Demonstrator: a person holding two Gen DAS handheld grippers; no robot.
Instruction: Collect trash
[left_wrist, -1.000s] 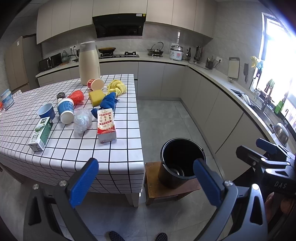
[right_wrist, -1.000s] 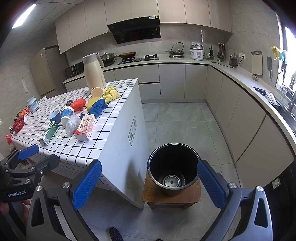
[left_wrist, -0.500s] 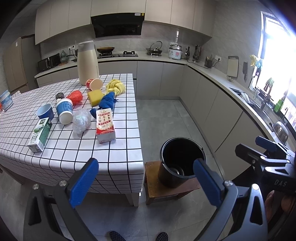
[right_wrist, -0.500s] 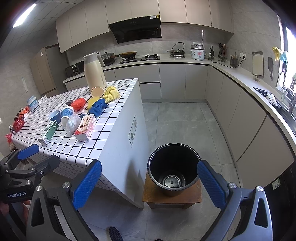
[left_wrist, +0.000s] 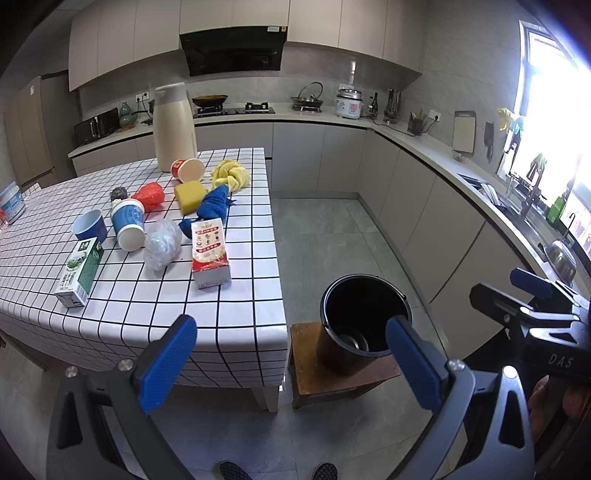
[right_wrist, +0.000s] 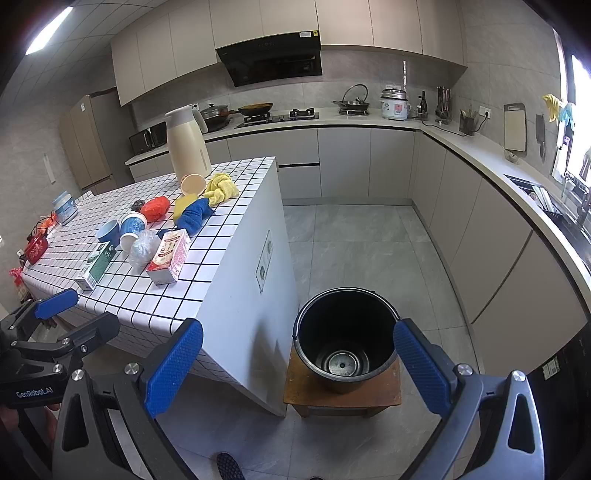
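Left tool (left_wrist: 291, 350) and right tool (right_wrist: 299, 356) both gape wide, holding nothing, above the black bucket (right_wrist: 345, 349).

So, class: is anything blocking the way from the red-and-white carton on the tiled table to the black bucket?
Nothing visible does. The red-and-white carton lies near the table's edge, with bare tiles beyond it. The black bucket sits open-topped on a low wooden stool beside that edge. Both tongs are open and empty.
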